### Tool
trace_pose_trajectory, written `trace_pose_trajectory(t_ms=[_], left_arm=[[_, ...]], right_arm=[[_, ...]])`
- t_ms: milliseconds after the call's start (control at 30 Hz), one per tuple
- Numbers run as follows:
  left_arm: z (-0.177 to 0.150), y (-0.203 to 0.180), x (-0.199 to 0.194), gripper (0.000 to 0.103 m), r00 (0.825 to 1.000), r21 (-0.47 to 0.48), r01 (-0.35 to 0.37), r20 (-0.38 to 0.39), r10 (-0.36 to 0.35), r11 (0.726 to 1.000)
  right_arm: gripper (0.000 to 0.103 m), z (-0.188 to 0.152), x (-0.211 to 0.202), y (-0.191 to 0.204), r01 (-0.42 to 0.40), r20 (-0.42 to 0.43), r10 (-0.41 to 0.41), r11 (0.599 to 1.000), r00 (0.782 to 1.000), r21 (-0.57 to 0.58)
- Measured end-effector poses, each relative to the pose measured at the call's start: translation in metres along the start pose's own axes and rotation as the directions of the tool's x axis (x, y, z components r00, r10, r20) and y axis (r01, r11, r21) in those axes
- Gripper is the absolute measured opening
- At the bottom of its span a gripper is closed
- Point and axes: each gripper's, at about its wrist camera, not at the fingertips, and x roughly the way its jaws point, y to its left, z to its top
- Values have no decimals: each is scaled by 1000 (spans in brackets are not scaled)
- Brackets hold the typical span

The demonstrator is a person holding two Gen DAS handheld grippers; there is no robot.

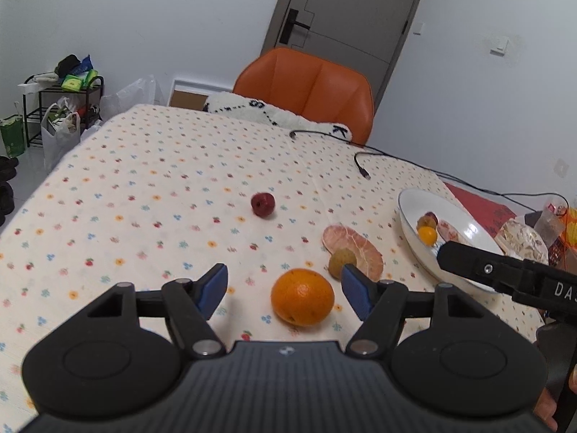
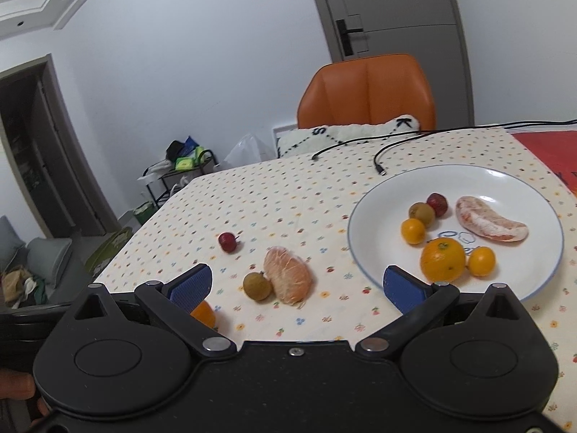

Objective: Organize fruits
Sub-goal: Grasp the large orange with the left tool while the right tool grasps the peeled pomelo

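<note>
My left gripper [image 1: 285,287] is open, and an orange [image 1: 302,296] lies on the cloth between its blue pads, untouched. Just beyond are a brownish-green small fruit [image 1: 340,261], a peeled pomelo segment [image 1: 355,249] and a dark red fruit [image 1: 263,204]. My right gripper [image 2: 297,285] hangs open above the cloth, with the small brownish fruit [image 2: 257,286] and the pomelo segment [image 2: 288,274] ahead of it. The white plate [image 2: 368,216] at its right holds an orange [image 2: 443,259], two small yellow fruits, a brownish one, a red one and another pomelo segment [image 2: 487,221].
An orange chair [image 1: 310,86] with a white cushion stands at the table's far side. Two black cables [image 1: 360,166] trail across the far right of the floral tablecloth [image 1: 144,198]. Packets and clutter [image 1: 530,234] lie beyond the plate. A rack with bags [image 1: 61,108] stands on the floor at left.
</note>
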Motion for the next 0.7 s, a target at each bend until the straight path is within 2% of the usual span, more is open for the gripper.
trace_pose_trajectory(t_ms=[133, 200, 333, 467, 700], left_arm=[[-2, -2, 6, 63, 1000, -5, -10, -6, 10, 1000], [-3, -3, 8, 57, 1000, -9, -17, -10, 17, 1000], [-3, -8, 12, 50, 1000, -3, -9, -10, 9, 1000], [-3, -13, 13, 37, 1000, 8, 14, -12, -14, 1000], [-2, -13, 14, 35, 1000, 7, 16, -17, -16, 1000]], right_arm=[[97, -3, 3, 3, -28, -10, 28, 999, 1000, -24], [94, -5, 7, 5, -42, -17, 41, 998, 999, -39], [84, -5, 11, 6, -55, -29, 53, 997, 998, -56], [79, -3, 15, 8, -45, -26, 43, 995, 999, -83], [68, -4, 26, 9, -8, -43, 3, 992, 999, -122]])
